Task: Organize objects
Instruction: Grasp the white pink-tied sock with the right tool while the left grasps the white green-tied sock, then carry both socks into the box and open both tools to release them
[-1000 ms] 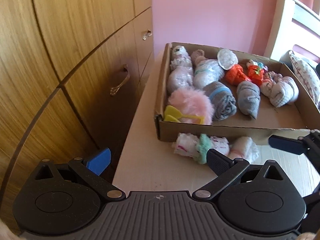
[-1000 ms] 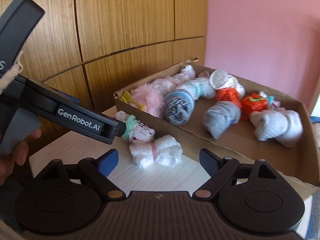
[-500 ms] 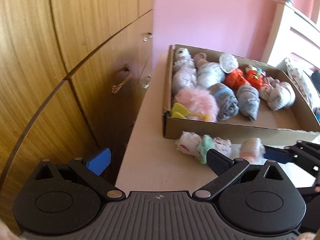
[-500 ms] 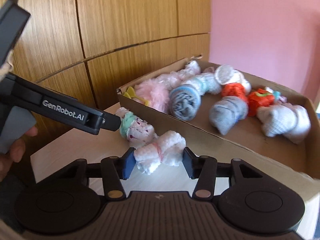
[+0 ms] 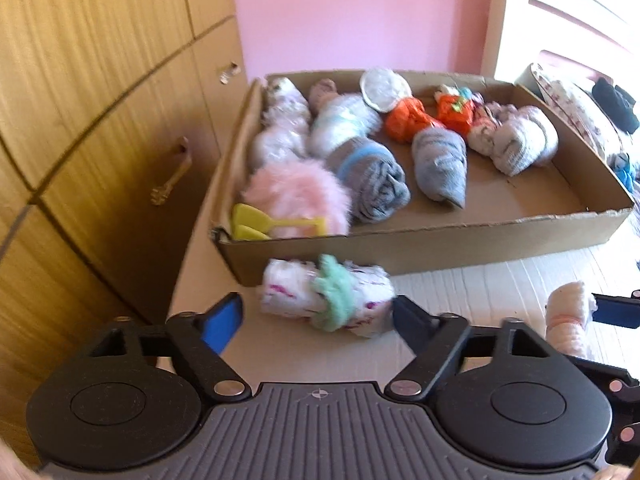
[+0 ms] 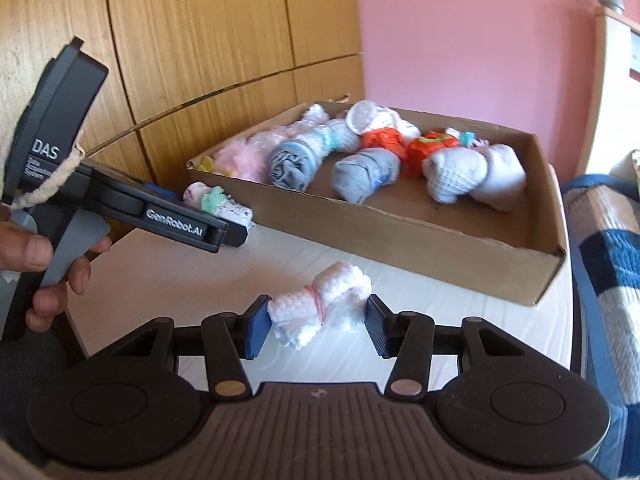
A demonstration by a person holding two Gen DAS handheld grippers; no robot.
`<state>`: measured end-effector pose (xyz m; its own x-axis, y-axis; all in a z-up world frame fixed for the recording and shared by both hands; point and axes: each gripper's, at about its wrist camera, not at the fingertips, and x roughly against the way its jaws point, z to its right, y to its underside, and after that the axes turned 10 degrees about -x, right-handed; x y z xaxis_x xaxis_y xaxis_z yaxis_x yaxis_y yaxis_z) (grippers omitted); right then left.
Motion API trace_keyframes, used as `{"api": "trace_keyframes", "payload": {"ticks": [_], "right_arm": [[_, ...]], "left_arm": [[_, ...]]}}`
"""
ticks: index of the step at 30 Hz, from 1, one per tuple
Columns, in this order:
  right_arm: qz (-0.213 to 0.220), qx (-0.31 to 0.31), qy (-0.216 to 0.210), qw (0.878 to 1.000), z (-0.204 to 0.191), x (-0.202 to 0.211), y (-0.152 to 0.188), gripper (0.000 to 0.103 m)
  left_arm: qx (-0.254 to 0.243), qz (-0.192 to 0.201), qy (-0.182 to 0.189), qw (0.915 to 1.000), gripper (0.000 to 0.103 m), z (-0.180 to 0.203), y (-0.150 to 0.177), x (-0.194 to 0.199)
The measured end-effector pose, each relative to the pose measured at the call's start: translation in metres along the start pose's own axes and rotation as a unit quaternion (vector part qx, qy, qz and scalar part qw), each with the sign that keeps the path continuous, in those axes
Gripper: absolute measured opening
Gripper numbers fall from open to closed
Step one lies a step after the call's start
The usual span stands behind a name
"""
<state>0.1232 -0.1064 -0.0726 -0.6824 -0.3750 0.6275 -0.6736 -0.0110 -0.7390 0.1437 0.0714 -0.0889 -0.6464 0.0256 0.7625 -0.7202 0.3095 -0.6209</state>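
My right gripper (image 6: 316, 322) is shut on a white sock bundle (image 6: 320, 310) tied with a pink band, held off the white table; the bundle also shows in the left wrist view (image 5: 568, 320). My left gripper (image 5: 316, 320) is open around a white sock roll with a mint-green frill (image 5: 326, 300), which lies on the table against the front wall of the cardboard box (image 5: 440, 244). The roll (image 6: 218, 202) and left gripper (image 6: 192, 228) show in the right wrist view. The box (image 6: 420, 240) holds several rolled socks and a pink fluffy ball (image 5: 296, 196).
A wooden wardrobe (image 5: 100, 120) with drawer handles stands close on the left. A bed with a quilt (image 6: 608, 260) lies to the right of the table. A pink wall is behind the box.
My right gripper closed on the white bundle and carried it back and right, away from the box. My left gripper moved right and forward, so the mint-frilled roll now lies between its fingers.
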Motion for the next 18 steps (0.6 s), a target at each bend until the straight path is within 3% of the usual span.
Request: {"api": "trace_keyframes", "payload": {"ticks": [3,8,13,18], "right_arm": [[0.007,-0.011,0.0,1.0,0.002,0.001,0.001,0.046],[0.011,-0.018,-0.003,1.0,0.001,0.004,0.002,0.046],[0.015,-0.016,-0.001,1.0,0.0,0.011,0.005,0.046],[0.031,-0.024,-0.001,0.999,0.002,0.031,-0.006,0.046]], "left_arm": [[-0.011,0.004,-0.003,0.9999,0.082,0.005,-0.003,-0.001],[-0.003,0.008,0.012,0.9999,0.068,0.007,-0.004,-0.001],[-0.005,0.009,0.018,0.9998,0.066,0.009,-0.001,0.006],[-0.01,0.033,0.031,0.9989,0.066,0.014,-0.006,0.039]]}}
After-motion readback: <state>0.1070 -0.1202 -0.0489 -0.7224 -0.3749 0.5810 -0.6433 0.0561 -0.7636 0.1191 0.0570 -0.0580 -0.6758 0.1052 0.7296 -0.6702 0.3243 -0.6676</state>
